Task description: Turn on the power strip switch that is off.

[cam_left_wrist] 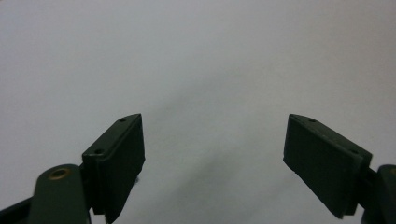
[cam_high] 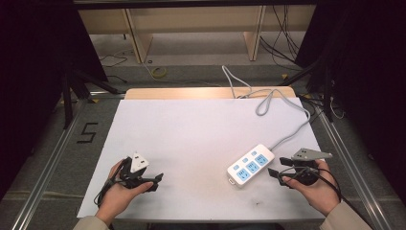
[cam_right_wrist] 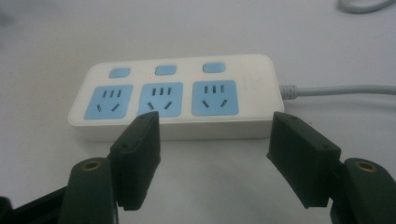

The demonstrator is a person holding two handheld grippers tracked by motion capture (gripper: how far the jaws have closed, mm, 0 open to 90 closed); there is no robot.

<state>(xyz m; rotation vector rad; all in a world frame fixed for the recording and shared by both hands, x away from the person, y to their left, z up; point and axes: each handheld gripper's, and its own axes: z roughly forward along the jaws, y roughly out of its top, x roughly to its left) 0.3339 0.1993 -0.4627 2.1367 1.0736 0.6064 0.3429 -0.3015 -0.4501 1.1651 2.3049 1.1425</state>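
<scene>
Two black jaws of the right hand-held gripper point(cam_right_wrist: 212, 154) are standing wide, lining up on the power strip point(cam_right_wrist: 175, 95) lying flat on the worktop point(cam_right_wrist: 46, 42), while the left hand-held gripper point(cam_left_wrist: 212, 154) is waiting open and empty.

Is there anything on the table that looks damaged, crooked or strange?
Nothing stands out. The white power strip lies flat and whole, at a slant to the table's edges, its grey cable looping loosely off the far edge. The white table cover has only a few faint marks near the front.
</scene>
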